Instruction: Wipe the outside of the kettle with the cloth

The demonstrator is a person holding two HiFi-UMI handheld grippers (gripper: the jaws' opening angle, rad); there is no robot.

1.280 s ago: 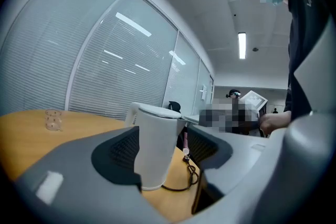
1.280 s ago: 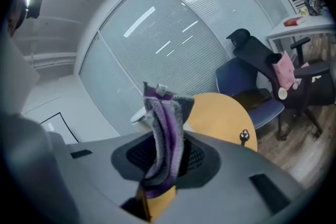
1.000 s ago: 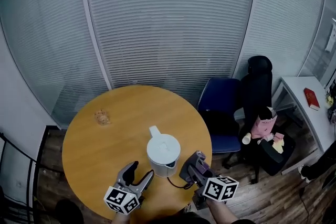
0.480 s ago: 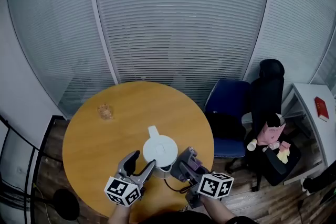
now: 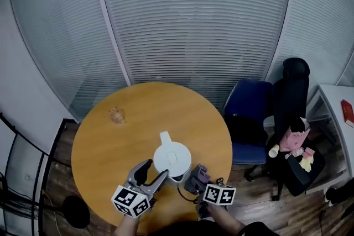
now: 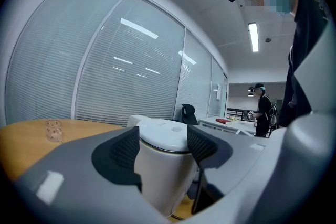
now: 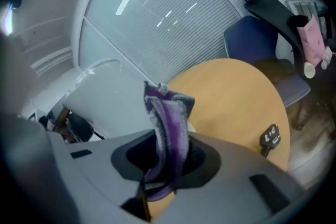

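A white electric kettle (image 5: pixel 172 160) stands near the front edge of the round wooden table (image 5: pixel 133 124). My left gripper (image 5: pixel 151 174) is open, its jaws on either side of the kettle (image 6: pixel 163 165) close to its near-left wall. My right gripper (image 5: pixel 195 178) is shut on a purple and white cloth (image 7: pixel 167 136), which sticks up between the jaws. The cloth (image 5: pixel 200 174) is right beside the kettle (image 7: pixel 113 99) on its right side. I cannot tell whether it touches the wall.
A small glass (image 5: pixel 116 115) stands on the far left of the table. The kettle's black plug (image 7: pixel 271 137) and cord lie on the table by the right gripper. A blue chair (image 5: pixel 251 119) and a black office chair (image 5: pixel 290 102) stand to the right.
Both grippers have closed in on the kettle: the left jaws now flank it and the right gripper with the cloth has moved left, up to its side. The head camera shifted.
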